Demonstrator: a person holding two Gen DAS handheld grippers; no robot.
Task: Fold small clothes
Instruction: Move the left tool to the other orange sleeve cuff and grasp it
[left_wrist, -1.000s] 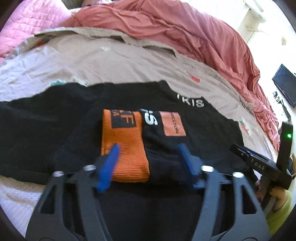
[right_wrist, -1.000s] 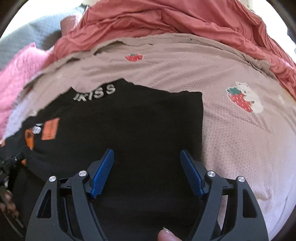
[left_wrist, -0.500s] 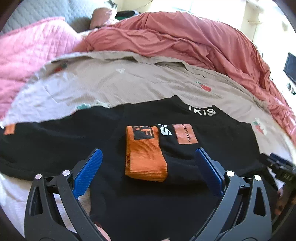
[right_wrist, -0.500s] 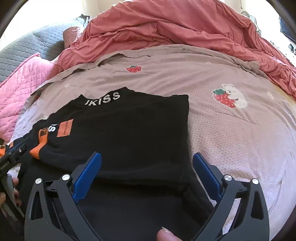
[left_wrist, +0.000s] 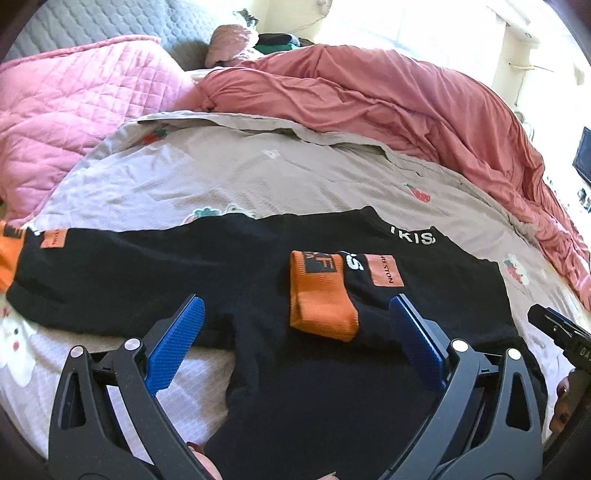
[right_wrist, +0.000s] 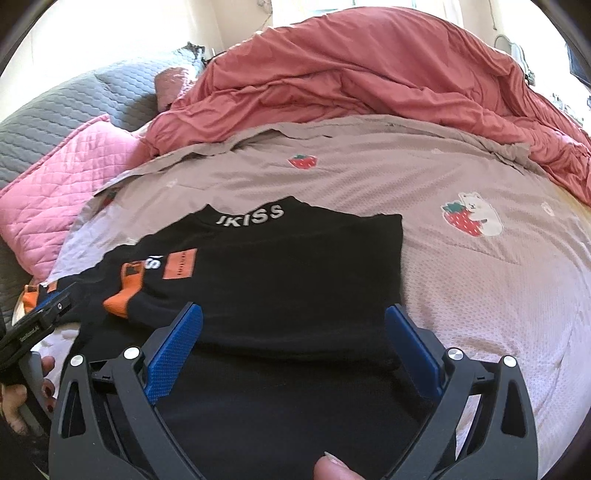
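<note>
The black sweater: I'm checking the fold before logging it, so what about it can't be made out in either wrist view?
- Bottom hem of the black sweater: left wrist view, hidden behind the left gripper.
- The same hem: right wrist view, hidden behind the right gripper.
- Far orange cuff: left wrist view, cut off by the picture edge.
- Print on the orange patch: right wrist view, too small to read.
</note>
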